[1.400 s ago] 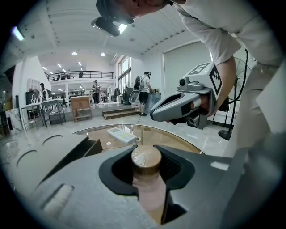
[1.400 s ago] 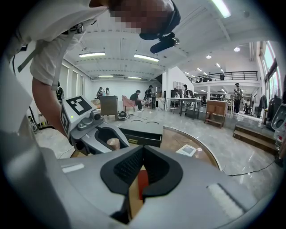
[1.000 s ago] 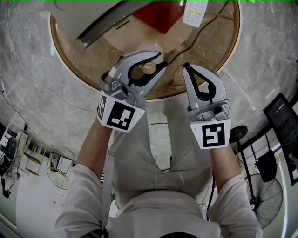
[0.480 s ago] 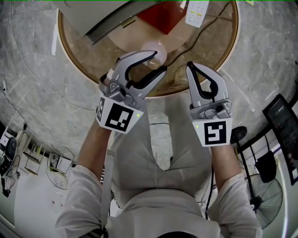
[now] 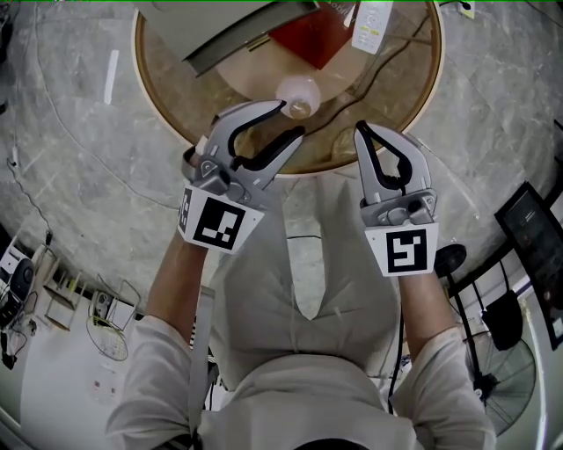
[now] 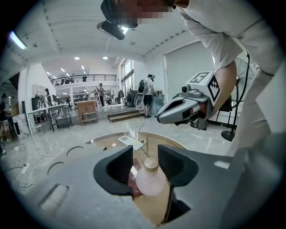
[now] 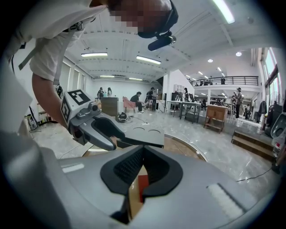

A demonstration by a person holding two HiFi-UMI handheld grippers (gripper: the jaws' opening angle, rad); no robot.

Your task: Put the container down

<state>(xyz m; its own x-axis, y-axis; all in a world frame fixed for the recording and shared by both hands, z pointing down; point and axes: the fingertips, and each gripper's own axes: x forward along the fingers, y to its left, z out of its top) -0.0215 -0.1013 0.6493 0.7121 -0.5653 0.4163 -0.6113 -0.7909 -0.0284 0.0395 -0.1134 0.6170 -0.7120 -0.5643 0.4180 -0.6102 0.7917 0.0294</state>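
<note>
The container, a pale pink bottle [image 5: 297, 92] with a tan cap, stands upright on the round brown table [image 5: 176, 97]. My left gripper [image 5: 290, 119] hovers just short of it and above it, open. Its jaws have just been opening off the bottle, then easing in slightly, and the pads touch nothing. In the left gripper view the bottle [image 6: 149, 179] shows through the gap between the dark pads [image 6: 119, 167], lower down on the tabletop. My right gripper [image 5: 362, 130] is shut and empty near the table's near edge. In the right gripper view its jaw tips meet.
On the table behind the bottle lie a red box [image 5: 303, 39], a white remote [image 5: 369, 25], a thin cable [image 5: 387, 61] and a large grey-white device [image 5: 220, 31]. A floor fan [image 5: 506, 369] stands on the marble floor at the right.
The left jaws opened and let go of the bottle, which stays upright on the table. Both grippers have risen and drawn back from it toward the person.
</note>
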